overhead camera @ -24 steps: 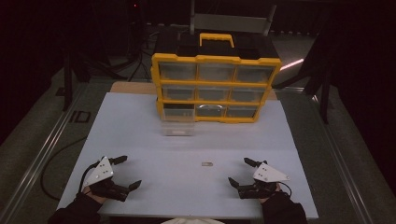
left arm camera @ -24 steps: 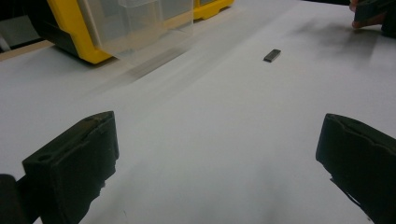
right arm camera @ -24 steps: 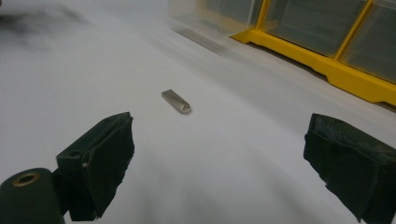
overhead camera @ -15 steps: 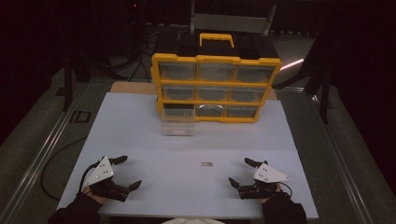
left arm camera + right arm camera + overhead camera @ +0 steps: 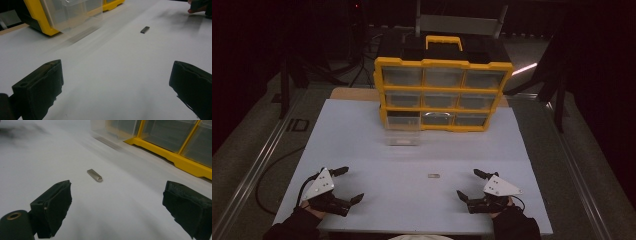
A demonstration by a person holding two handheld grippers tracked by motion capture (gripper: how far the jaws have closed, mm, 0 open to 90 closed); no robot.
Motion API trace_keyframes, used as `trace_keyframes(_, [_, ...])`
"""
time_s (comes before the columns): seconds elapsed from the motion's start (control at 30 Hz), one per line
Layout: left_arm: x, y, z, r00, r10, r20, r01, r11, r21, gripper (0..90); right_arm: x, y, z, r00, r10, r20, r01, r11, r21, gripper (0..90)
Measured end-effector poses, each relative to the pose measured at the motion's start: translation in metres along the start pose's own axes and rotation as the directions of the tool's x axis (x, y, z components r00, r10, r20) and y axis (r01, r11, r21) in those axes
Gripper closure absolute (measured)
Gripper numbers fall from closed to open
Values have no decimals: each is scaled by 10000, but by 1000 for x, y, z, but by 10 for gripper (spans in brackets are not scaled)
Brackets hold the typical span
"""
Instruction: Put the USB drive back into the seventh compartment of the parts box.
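A small, flat, silvery metal bar (image 5: pixel 434 176), oblong with a rounded, hollow-looking end in the right gripper view (image 5: pixel 95 175), lies flat on the white table top (image 5: pixel 362 135). It sits between the two grippers, somewhat nearer the right one, and nothing touches it. In the left gripper view it reads as a dark grey slab (image 5: pixel 145 29) well ahead of the jaws.

The left gripper (image 5: pixel 346 184) rests at the near left of the table with its black jaws spread wide and nothing between them. The right gripper (image 5: pixel 468 183) rests at the near right, jaws likewise wide apart and empty. Both point inward toward the middle of the table.

At the far side stands a yellow plastic organiser cabinet (image 5: pixel 443 64) with a black top and a yellow carry handle, holding three rows of clear drawers. Whether the drawers hold anything cannot be told. The bottom-left slot looks dark and open. Just in front of it, on the table, sits a clear plastic drawer (image 5: pixel 402 136) taken out of the cabinet; it looks empty, though something faint on its floor is too small to make out.

The table top is a plain matt white sheet, its far edge resting on a wooden board (image 5: pixel 352 93). The room around is dark, with grey floor (image 5: pixel 252 145), a metal rail (image 5: pixel 257 165) along the left and black stands behind.
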State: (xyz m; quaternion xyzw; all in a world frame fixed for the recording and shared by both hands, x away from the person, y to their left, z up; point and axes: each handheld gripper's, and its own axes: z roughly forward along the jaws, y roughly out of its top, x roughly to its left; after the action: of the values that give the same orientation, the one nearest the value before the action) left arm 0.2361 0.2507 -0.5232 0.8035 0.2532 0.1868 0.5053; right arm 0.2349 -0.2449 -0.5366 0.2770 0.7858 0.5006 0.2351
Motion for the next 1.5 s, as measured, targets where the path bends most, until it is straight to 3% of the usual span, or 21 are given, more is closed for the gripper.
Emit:
trace_keyframes(0.4, [2,10,4,9988,-196,450,191,9998,110,2,0,0,2,10000,78,-48,-78,10000,47,86])
trace_keyframes(0.7, [4,30,9,9975,-38,707,39,10000,-4,3,1,2,1,10000,-3,26,3,10000,-73,86])
trace_keyframes(1.03, [4,60,21,9915,434,1228,-477,9983,325,3,2,2,0,10000,-9,-35,8,9999,-155,86])
trace_keyframes(1.2, [1,75,32,9801,571,1901,-647,9973,341,3,3,2,1,9999,-86,-70,85,9998,-156,87])
trace_keyframes(1.27, [1,77,34,9786,609,1964,-691,9970,351,3,3,2,1,9999,-101,-65,100,9999,-131,87])
trace_keyframes(1.3, [-1,85,39,9731,789,2163,-899,9951,414,3,3,2,1,9999,-111,-78,110,9999,-122,87])
trace_keyframes(1.5, [-3,105,50,9622,1060,2508,-1254,9901,626,3,3,2,1,9999,-63,-120,60,9998,-200,87])
